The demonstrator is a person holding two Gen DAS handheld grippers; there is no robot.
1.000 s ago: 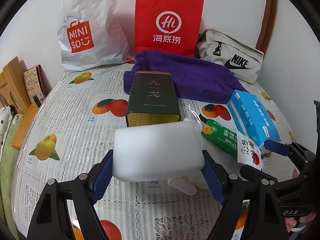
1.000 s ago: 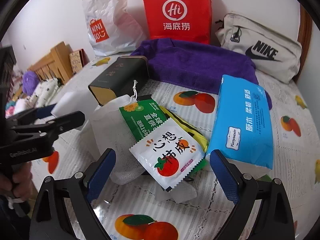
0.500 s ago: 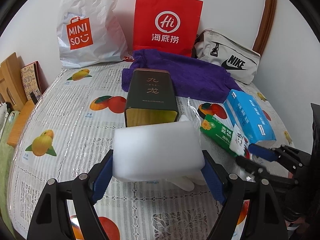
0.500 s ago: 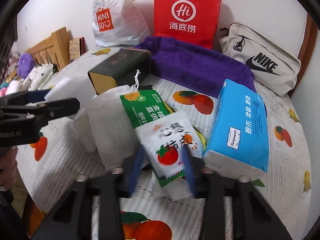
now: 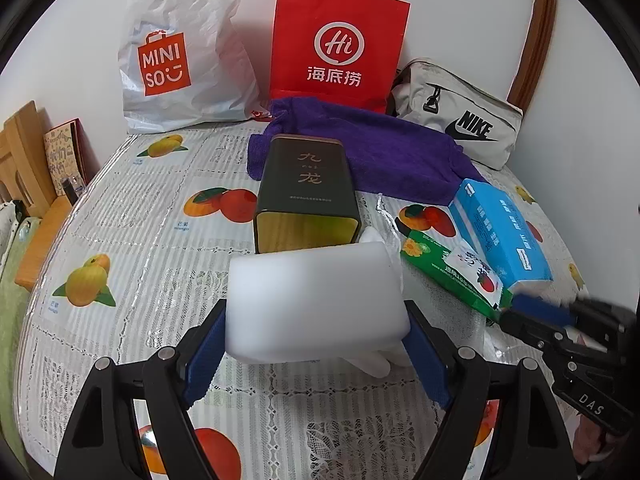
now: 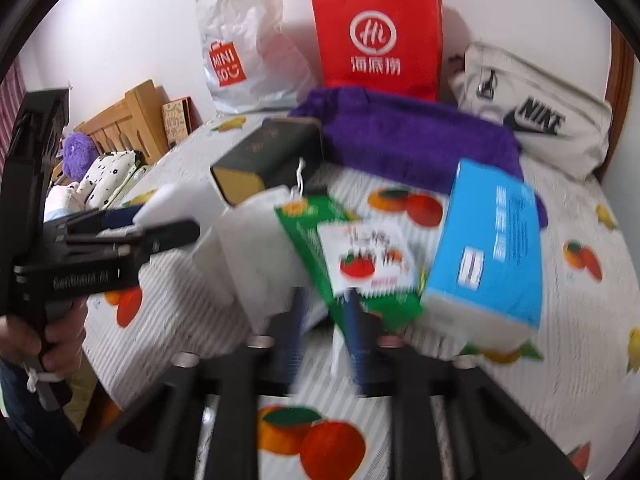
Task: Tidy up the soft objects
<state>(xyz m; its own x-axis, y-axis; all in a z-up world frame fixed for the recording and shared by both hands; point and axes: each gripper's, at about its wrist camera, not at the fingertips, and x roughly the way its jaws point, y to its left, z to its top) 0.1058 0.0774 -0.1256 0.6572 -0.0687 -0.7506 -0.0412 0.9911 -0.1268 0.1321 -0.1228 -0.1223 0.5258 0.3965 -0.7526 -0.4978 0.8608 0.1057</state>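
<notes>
At the bottom centre of the left wrist view, a white foam block [image 5: 316, 300] is clamped between the pads of the left gripper [image 5: 316, 354], lifted above the fruit-print surface [image 5: 132, 216]. In the right wrist view, the right gripper [image 6: 324, 320] is seen blurred; its jaws have just been opening, narrow, with the tomato-print sachet [image 6: 368, 258] between them; whether it is gripped cannot be told.
</notes>
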